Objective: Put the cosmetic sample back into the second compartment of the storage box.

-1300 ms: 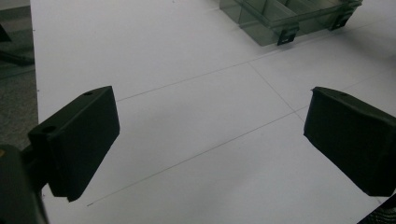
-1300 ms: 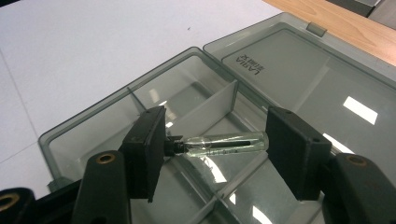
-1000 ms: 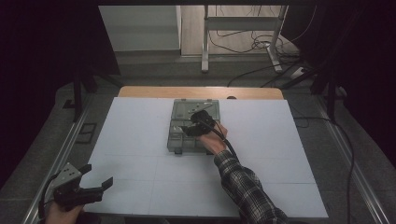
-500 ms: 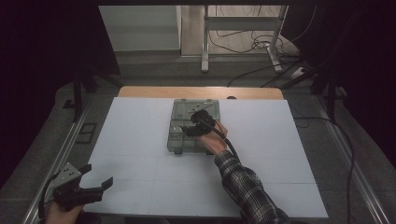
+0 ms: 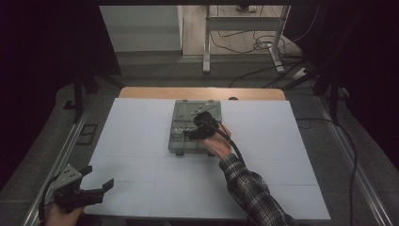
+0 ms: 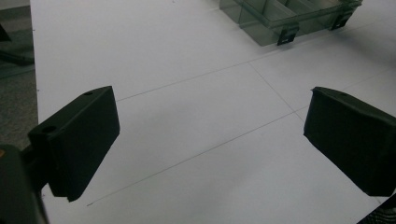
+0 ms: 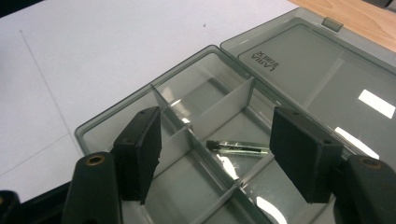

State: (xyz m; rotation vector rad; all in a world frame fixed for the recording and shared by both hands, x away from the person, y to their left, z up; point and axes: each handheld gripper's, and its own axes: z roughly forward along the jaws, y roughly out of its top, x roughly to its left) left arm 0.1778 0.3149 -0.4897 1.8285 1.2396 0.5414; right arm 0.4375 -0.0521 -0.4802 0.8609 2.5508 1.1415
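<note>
Hovering over the open box (image 5: 194, 128) at mid-surface, the right claw (image 5: 197, 129) has its jaws spread wide and grips nothing. In the right gripper view the right claw (image 7: 217, 161) points down into the box (image 7: 196, 100), a smoky clear case split by dividers into compartments, its lid (image 7: 327, 70) laid back flat toward the far edge. One small thin item (image 7: 238, 147), glassy with a dark tip, lies flat in a compartment between the two jaws, touching neither. What it is cannot be told.

The left claw (image 5: 94, 188) sits at the near left corner of the white surface (image 5: 141, 136), well apart from the box, held by a hand (image 5: 63, 214) at the bottom edge. Its jaws stand apart and empty. In the left gripper view the left claw (image 6: 210, 140) looks across the bare surface (image 6: 187, 70), with thin seam lines crossing it, and a near corner of the box (image 6: 280, 18) with two dark latches shows at top right.

A plaid sleeve (image 5: 251, 193) leads to the right hand (image 5: 217, 143).
</note>
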